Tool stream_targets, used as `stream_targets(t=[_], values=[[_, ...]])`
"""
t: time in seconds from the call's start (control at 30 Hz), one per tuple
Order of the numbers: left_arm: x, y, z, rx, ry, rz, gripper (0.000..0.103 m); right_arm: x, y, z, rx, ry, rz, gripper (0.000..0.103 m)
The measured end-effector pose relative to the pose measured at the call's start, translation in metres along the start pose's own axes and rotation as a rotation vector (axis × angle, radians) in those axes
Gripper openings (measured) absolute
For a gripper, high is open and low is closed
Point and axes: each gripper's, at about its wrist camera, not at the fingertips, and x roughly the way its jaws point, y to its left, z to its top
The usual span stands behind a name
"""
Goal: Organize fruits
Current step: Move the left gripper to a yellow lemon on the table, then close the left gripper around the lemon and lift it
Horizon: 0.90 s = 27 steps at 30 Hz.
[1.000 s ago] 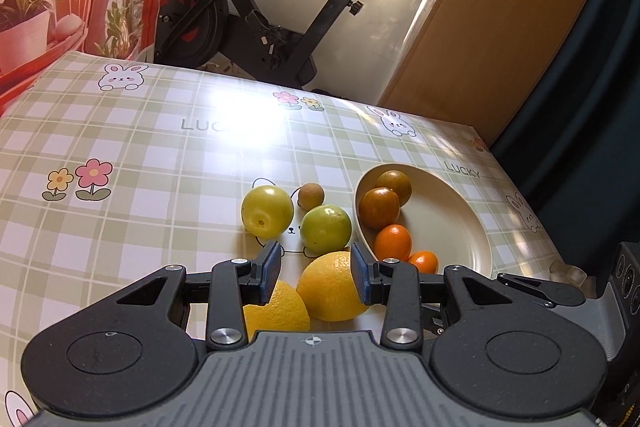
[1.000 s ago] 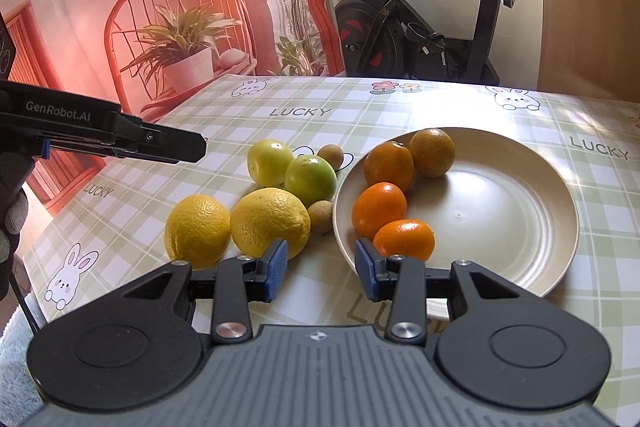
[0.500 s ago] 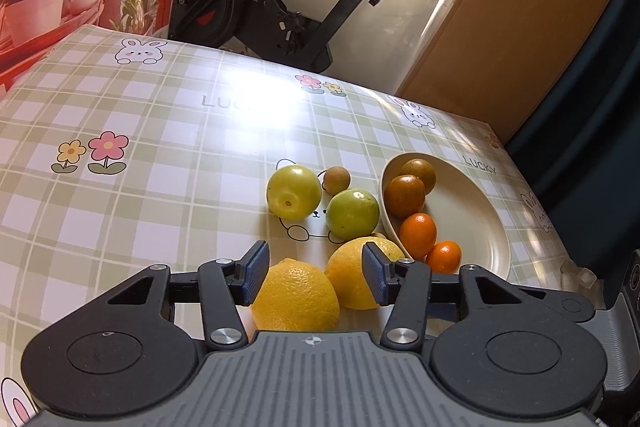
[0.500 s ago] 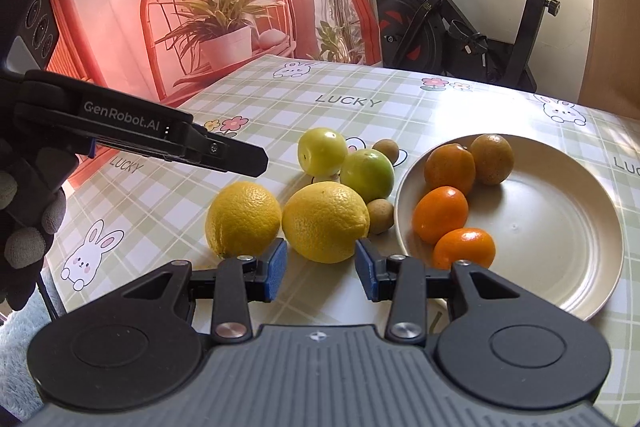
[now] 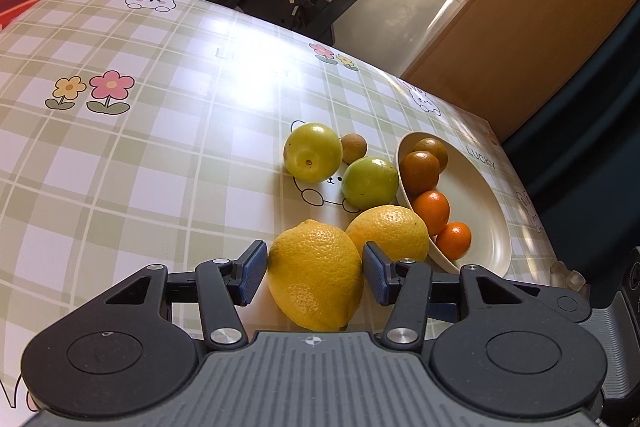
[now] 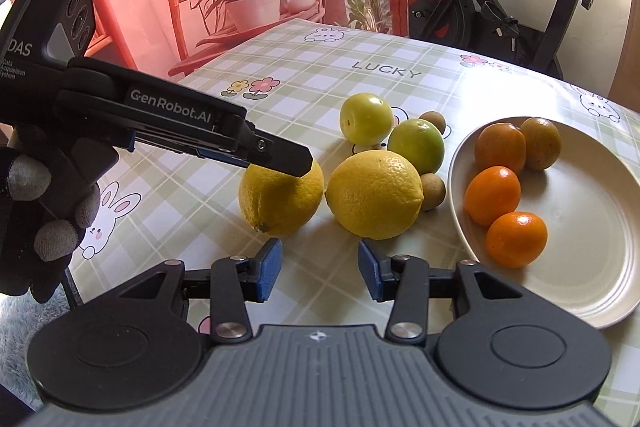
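1. On the worktop (image 5: 120,167), my left claw (image 5: 316,273) straddles the near lemon (image 5: 316,283); jaws spread, pads not visibly pressing.
2. My right claw (image 6: 320,269) hangs empty short of the second lemon (image 6: 374,193), jaws opening.
3. Risk: the lemons nearly touch, so one finger (image 5: 376,277) closing may shove the second lemon into the plate (image 6: 580,267).
4. Risk: round, glossy peel could squirt from the pads.
5. Plate holds four oranges; two green fruits (image 6: 416,145) and small brown ones lie beside it.
6. Surface: slick checked cloth with a glare patch; loose fruit could roll.
7. Room: exercise bike (image 6: 500,23) behind, red chair backdrop.
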Motion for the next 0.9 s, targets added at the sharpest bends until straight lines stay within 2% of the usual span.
stream_targets(t=[0.5,0.77,0.9], values=[[-0.011,-0.006,-0.013,0.004,0.005,-0.03,0.054,0.023,0.017,0.005,-0.075,0.037,0.03,0.048],[-0.01,-0.006,-0.011,0.014,0.018,-0.042,0.054,0.034,0.013,0.013,-0.044,0.025,0.023,0.049],[-0.015,0.0,-0.005,-0.002,-0.003,-0.041,0.054,0.034,0.014,0.013,-0.042,0.021,0.019,0.048]])
